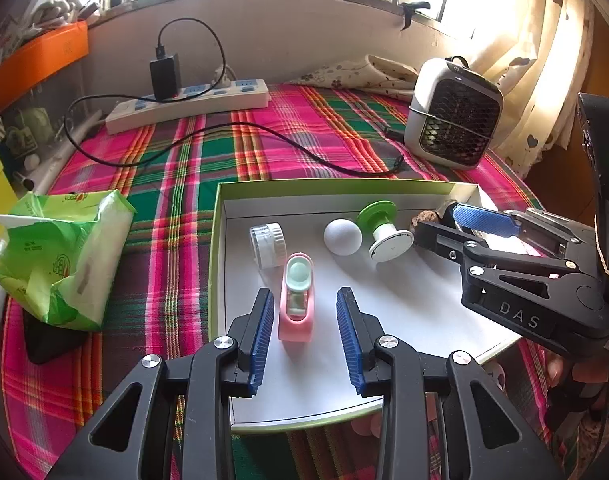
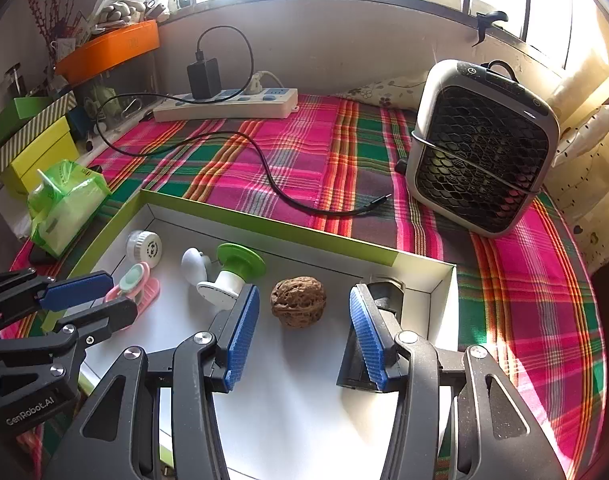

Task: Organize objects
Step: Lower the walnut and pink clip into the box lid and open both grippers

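Note:
A shallow box (image 1: 336, 186) with a green rim and white floor lies on the plaid cloth. On its floor are a pink case with a mint cap (image 1: 297, 300), a white jar (image 1: 267, 245), a white ball (image 1: 342, 237), a green-and-white spool (image 1: 380, 232) and a walnut (image 2: 298, 301). My left gripper (image 1: 306, 296) is open, the pink case lying between its jaws with gaps on both sides. My right gripper (image 2: 304, 294) is open astride the walnut, its pads clear of it. A black block (image 2: 354, 364) lies half hidden behind the right finger.
A small grey fan (image 2: 480, 148) stands at the back right. A power strip (image 1: 188, 106) with a black charger and a loose cable (image 1: 208, 136) sits at the back. A green tissue pack (image 1: 64, 256) lies left of the box, over a dark phone (image 1: 48, 344).

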Available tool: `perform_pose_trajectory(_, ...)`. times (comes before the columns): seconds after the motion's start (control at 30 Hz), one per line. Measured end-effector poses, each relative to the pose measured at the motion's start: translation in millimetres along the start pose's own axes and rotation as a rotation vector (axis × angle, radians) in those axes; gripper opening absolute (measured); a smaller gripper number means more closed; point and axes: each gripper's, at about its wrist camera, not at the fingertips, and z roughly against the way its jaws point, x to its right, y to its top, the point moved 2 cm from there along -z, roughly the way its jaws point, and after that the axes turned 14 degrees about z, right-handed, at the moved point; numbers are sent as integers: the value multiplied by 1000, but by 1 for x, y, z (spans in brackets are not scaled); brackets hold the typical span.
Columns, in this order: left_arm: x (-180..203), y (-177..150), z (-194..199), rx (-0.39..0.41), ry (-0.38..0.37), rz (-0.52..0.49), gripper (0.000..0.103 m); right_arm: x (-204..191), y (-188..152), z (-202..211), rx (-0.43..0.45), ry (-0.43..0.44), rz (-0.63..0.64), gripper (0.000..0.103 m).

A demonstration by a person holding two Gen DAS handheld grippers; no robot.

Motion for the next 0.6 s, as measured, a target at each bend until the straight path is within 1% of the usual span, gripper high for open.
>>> perform_pose_trajectory(0.1,4,-3,7,24,17,-24,31,-1,-2,4,5,-3,-3,49)
perform_pose_trajectory(0.17,6,-4,11,24,5,-22,31,-2,-3,8,10,-2,-6,49)
perform_pose_trajectory(0.27,8,-5,18,38,12,-27,31,-4,-5,14,17,-3,-8,49)
perform_pose_trajectory(0.6,13,-15,37,56,0,-24,31,-9,-13,36,42,-5,-29,49)
